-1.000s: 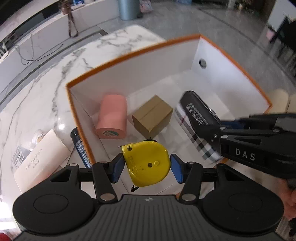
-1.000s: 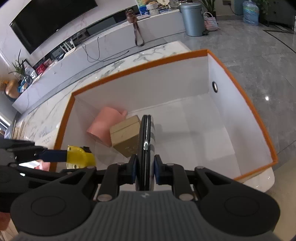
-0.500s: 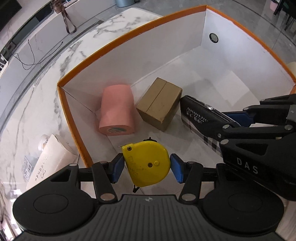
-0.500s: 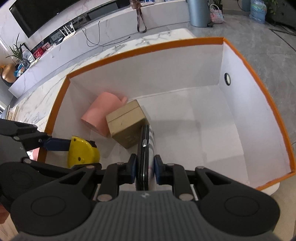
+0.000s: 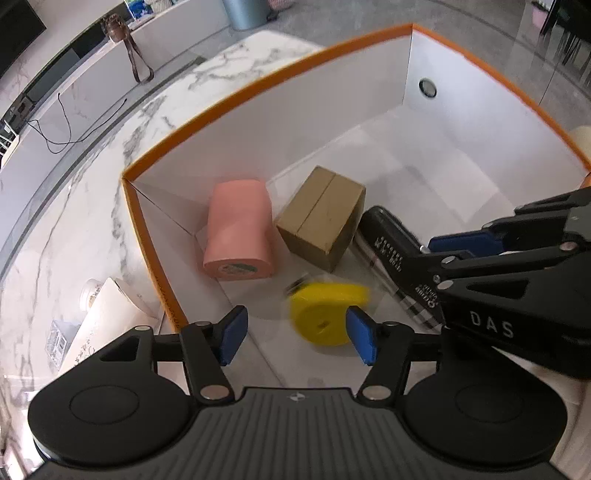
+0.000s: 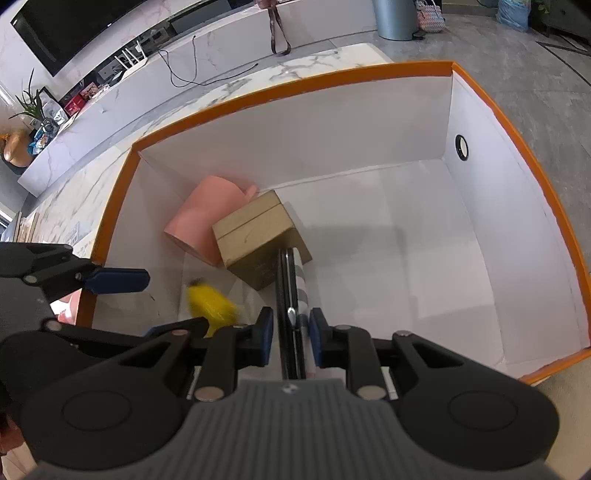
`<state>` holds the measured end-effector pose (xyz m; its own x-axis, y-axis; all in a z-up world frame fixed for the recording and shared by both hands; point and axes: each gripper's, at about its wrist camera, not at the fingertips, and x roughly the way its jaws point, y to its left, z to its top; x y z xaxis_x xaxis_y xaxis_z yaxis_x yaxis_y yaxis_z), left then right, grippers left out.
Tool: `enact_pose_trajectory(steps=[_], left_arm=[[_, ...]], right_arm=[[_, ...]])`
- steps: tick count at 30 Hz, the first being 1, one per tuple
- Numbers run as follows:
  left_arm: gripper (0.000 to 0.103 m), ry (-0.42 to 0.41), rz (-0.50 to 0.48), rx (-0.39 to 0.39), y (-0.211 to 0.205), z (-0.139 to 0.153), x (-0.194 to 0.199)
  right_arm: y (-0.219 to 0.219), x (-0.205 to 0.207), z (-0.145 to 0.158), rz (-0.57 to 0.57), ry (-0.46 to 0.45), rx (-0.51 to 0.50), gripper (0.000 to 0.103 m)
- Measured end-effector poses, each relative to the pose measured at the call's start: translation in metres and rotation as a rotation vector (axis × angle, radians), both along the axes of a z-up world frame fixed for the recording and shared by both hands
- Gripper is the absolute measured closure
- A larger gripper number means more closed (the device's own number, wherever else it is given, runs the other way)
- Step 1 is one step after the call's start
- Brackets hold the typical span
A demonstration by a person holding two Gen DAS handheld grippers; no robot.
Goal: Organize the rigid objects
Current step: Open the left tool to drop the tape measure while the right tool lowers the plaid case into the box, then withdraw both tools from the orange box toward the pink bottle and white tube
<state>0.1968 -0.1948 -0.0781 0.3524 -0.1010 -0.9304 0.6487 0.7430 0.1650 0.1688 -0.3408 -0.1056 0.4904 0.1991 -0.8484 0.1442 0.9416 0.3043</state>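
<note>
A white box with an orange rim (image 5: pixel 258 88) (image 6: pixel 295 86) holds a pink roll (image 5: pixel 238 229) (image 6: pixel 203 221) and a brown cardboard box (image 5: pixel 321 218) (image 6: pixel 258 240). My left gripper (image 5: pixel 297 336) hangs over the box's near left corner. Its jaws are opening. The yellow tape measure (image 5: pixel 325 314) (image 6: pixel 212 304) is blurred and loose below the pads. My right gripper (image 6: pixel 291 332) straddles a flat black case (image 5: pixel 388 236) (image 6: pixel 290 280) that stands on edge against the cardboard box. Its jaws are opening, with a thin gap at each pad.
The box stands on a marble table (image 5: pixel 74 221). A white pouch (image 5: pixel 107 314) lies on the table outside the box's left wall. The right half of the box floor (image 6: pixel 424 258) is bare. A grey bin (image 6: pixel 395 18) stands far behind on the floor.
The left jaws have spread and the yellow tape measure has dropped out of them toward the box floor. The right gripper has sunk with the black case, and its pads have eased off.
</note>
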Motion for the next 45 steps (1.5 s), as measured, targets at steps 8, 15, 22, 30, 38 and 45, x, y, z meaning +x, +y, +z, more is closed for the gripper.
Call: enact_pose_trajectory(steps=[8, 15, 22, 30, 38, 45], left_arm=[[0.025, -0.066, 0.086, -0.230, 0.038, 0.031, -0.007], [0.026, -0.112, 0.250, -0.385, 0.070, 0.053, -0.010], [0.027, -0.122, 0.324, -0.420, 0.095, 0.057, -0.013], [0.028, -0.114, 0.378, -0.439, 0.118, 0.055, -0.023], [0.028, -0.121, 0.418, -0.455, 0.143, 0.058, -0.033], [0.028, -0.150, 0.444, -0.458, 0.168, 0.064, -0.039]], right_arm=[[0.000, 0.003, -0.001, -0.009, 0.026, -0.027, 0.087], [0.010, 0.005, 0.002, 0.000, 0.035, 0.058, 0.088], [0.024, 0.002, 0.007, 0.016, 0.038, -0.009, 0.075], [0.034, -0.010, 0.018, -0.003, 0.010, -0.176, 0.059], [0.043, -0.020, 0.033, -0.012, -0.038, -0.305, 0.044], [0.057, -0.030, 0.054, -0.008, -0.116, -0.368, 0.037]])
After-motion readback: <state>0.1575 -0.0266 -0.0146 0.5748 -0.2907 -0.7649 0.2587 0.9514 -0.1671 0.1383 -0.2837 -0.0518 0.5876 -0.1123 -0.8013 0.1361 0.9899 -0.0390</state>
